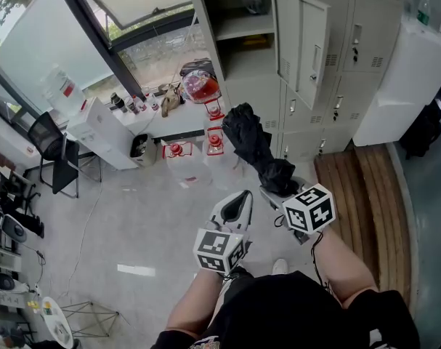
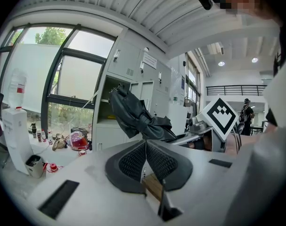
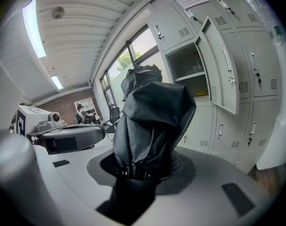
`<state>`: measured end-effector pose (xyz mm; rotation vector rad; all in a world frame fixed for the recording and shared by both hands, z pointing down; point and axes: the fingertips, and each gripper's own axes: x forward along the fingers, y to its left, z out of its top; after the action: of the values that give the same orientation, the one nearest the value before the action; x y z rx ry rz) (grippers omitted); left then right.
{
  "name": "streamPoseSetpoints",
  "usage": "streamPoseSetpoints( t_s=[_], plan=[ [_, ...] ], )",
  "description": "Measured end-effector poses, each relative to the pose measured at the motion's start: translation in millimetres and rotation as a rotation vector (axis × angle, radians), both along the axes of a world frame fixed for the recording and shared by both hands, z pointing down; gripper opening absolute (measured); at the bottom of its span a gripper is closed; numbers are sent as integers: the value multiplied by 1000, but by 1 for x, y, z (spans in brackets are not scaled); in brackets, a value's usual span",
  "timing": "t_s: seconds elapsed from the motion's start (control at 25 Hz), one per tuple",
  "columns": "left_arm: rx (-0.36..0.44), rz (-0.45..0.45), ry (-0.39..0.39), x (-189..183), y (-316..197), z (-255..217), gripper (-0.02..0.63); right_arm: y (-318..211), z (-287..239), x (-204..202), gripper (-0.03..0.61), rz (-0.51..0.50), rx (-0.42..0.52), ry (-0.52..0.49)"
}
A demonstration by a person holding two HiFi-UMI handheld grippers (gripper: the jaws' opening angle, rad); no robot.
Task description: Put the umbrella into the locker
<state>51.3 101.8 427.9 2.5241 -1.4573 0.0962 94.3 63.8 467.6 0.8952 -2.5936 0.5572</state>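
Note:
A folded black umbrella (image 1: 255, 147) sticks up and forward from my right gripper (image 1: 277, 182), whose jaws are shut on its lower end; in the right gripper view the umbrella (image 3: 151, 121) fills the middle. My left gripper (image 1: 238, 203) hangs to the left of it, jaws shut with nothing between them, and the umbrella (image 2: 135, 117) shows beyond its tips. Ahead stands a grey locker bank with one open locker (image 1: 238, 38), its door (image 1: 306, 43) swung out to the right. The open locker (image 3: 187, 72) has a shelf and a yellow item inside.
A red-tinted jug (image 1: 201, 86) and small red items stand on the floor near the locker's left side. A white box (image 1: 96, 129) with a bin beside it stands at the window. Wooden boards (image 1: 358, 209) lie at the right, a black chair (image 1: 54, 151) at the left.

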Motion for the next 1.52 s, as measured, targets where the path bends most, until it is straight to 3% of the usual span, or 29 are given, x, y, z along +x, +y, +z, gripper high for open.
streamPoseSetpoints(
  t_s=[0.92,1.52],
  plan=[
    [-37,4,20,-125,-50,10,17,-50,13,-125,218,4,-57,12],
    [-27,67,12,-196,-76,17,17,-76,25,-196,218,70,-75,5]
  ],
)
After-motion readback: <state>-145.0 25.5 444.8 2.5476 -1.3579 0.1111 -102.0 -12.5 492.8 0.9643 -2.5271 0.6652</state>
